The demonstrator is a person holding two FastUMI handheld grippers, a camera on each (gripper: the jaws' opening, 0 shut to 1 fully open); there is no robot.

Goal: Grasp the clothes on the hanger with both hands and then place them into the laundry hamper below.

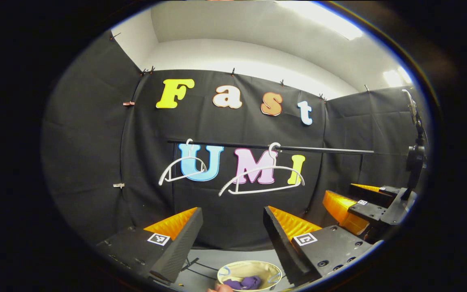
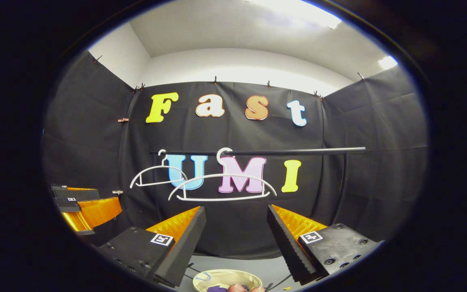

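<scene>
1. The left gripper is held up with its fingers wide apart, and nothing is between them. In the left gripper view it points toward the back wall, at about the level just under the hangers.

2. The right gripper is also wide apart and holds nothing. In the left gripper view it appears far on the right side, well apart from the left one.

3. Beyond the fingers, two white hangers hang on a dark rail. The near hanger and the far hanger are both bare; I see no clothes on them.

4. Below the grippers stands the hamper, a pale round basket. A purple cloth lies inside it, so I judge the clothes are already put down and the task is nearly finished or finished.

5. Risks from here, as I judge them:
   - If a gripper goes forward, an open finger may catch the near hanger and pull it off the rail.
   - If a gripper goes down carelessly, it may hit the hamper rim and tip it, because the basket looks light.
   - Some part of the cloth may hang over the rim; the bottom edge of both views hides this, so I cannot tell.
</scene>
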